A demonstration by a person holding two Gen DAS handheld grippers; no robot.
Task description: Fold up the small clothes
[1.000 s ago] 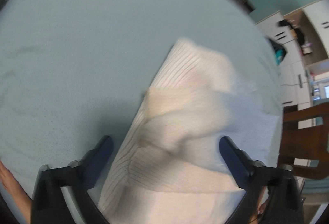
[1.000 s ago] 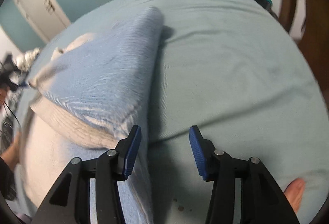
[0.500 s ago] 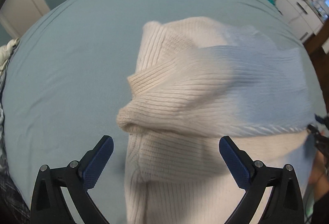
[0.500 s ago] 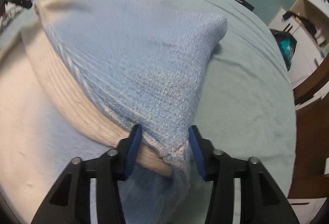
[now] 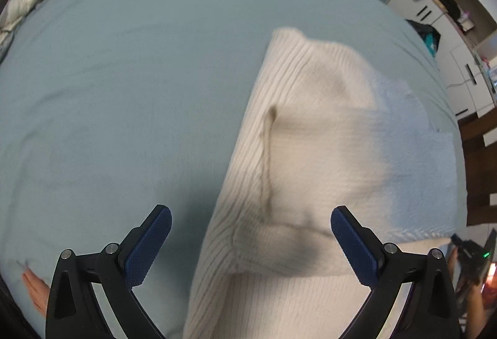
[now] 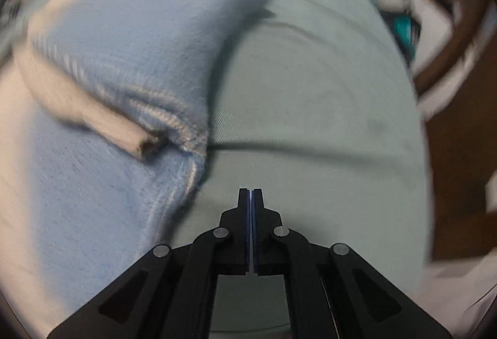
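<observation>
A cream and light-blue knit sweater (image 5: 310,152) lies folded on the pale blue bed sheet (image 5: 124,75). In the left wrist view my left gripper (image 5: 251,242) is wide open and empty, its fingers astride the sweater's near cream fold. In the right wrist view the sweater's blue part (image 6: 118,59) lies to the left, with a cream layer showing under a blue hem. My right gripper (image 6: 251,199) is shut with nothing between its pads, over bare sheet (image 6: 310,106) just right of the sweater's edge. The right view is motion-blurred.
White cupboards (image 5: 459,37) and a dark wooden chair (image 5: 478,158) stand beyond the bed's right side. A white bundle (image 5: 21,6) lies at the bed's far left. Brown furniture (image 6: 459,168) is at the right of the right wrist view.
My right gripper has closed from open and moved off the sweater's blue corner to the bare sheet beside it. My left gripper stays open and has shifted left over the sweater.
</observation>
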